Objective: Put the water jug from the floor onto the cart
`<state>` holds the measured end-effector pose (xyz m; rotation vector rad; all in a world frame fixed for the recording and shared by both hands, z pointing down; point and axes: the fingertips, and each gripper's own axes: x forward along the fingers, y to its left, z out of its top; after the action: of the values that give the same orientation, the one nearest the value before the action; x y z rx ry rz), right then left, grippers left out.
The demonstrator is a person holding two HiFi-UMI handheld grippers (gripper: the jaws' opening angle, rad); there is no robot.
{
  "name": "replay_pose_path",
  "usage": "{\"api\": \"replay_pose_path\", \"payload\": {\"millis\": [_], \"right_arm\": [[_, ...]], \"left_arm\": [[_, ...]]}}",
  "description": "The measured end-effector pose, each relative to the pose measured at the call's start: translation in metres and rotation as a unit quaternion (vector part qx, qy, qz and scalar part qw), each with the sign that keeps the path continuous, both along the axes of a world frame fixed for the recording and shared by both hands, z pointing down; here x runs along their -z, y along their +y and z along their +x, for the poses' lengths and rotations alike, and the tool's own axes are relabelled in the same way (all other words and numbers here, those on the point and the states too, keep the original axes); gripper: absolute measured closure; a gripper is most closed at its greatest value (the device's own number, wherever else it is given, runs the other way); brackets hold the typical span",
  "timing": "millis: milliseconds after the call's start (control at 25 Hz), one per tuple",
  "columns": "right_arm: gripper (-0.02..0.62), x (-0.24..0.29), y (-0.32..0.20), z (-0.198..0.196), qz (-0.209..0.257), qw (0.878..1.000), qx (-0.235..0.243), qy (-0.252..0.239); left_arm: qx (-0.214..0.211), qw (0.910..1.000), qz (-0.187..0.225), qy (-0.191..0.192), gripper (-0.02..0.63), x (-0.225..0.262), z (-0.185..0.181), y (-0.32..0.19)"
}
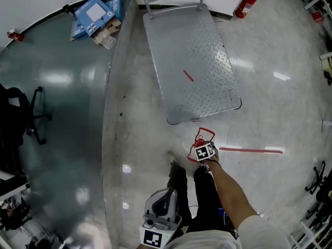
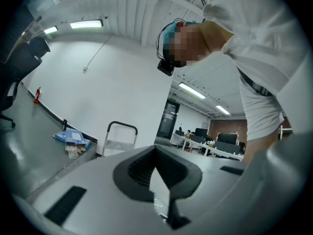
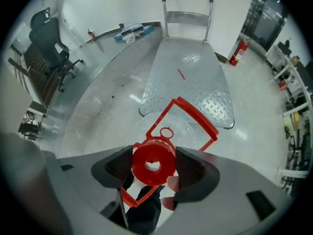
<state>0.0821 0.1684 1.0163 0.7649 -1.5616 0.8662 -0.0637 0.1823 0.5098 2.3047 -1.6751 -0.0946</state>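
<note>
Nothing of the job is done yet, by my reading. The water jug [image 1: 205,137] stands on the floor just off the near end of the cart [image 1: 202,45], a little to the right, and the cart's checker-plate deck carries nothing but a short red mark.

My right gripper [image 1: 204,148] points straight down over the jug. In the right gripper view its jaws [image 3: 154,168] stand spread wide, one on each side of the red cap [image 3: 149,155]. The pads sit right against the cap's sides, but I see no squeeze on it, so I call this claw released with the cap between its jaws. The red carrying handle [image 3: 197,116] stands up on the far side of the cap, towards the cart.

My left gripper [image 1: 162,204] hangs low and near, by the person's legs, well apart from the jug. In its own view the jaws [image 2: 157,175] meet at their tips, with only a sliver of light behind them — clenched on nothing.

What is left, as I judge it, is the whole task: close the right claw on the cap or neck, lift the jug clear of the floor, carry it the short way to the far side and set it upright on the deck. The clear body barely shows, so I cannot tell how full — or how heavy — the jug is.
</note>
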Motion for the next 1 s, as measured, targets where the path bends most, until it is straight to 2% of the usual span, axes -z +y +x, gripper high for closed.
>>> {"api": "replay_pose_path", "payload": {"millis": [240,400,600,800,1000], "right_arm": [[0.328,0.013,0.003,0.003,0.017,1.0,-0.004,0.006],[0.33,0.042,0.006,0.004,0.015,1.0,-0.004,0.011],[0.331,0.12,-0.002,0.009,0.016,1.0,-0.025,0.008],[0.333,0.2,-0.039,0.005,0.064,0.997,-0.039,-0.002],[0.333,0.262,-0.064,0.004,0.11,0.993,-0.03,-0.008]], "left_arm": [[0.006,1.0,0.006,0.005,0.603,0.004,-0.002,0.002],[0.011,0.9997,0.017,0.011,0.603,0.014,-0.01,0.004],[0.002,0.9982,0.058,0.018,0.603,0.055,-0.024,0.004],[-0.01,0.9932,0.115,0.014,0.603,0.089,-0.043,-0.002],[-0.033,0.9881,0.148,0.023,0.603,0.114,-0.037,-0.016]]}}
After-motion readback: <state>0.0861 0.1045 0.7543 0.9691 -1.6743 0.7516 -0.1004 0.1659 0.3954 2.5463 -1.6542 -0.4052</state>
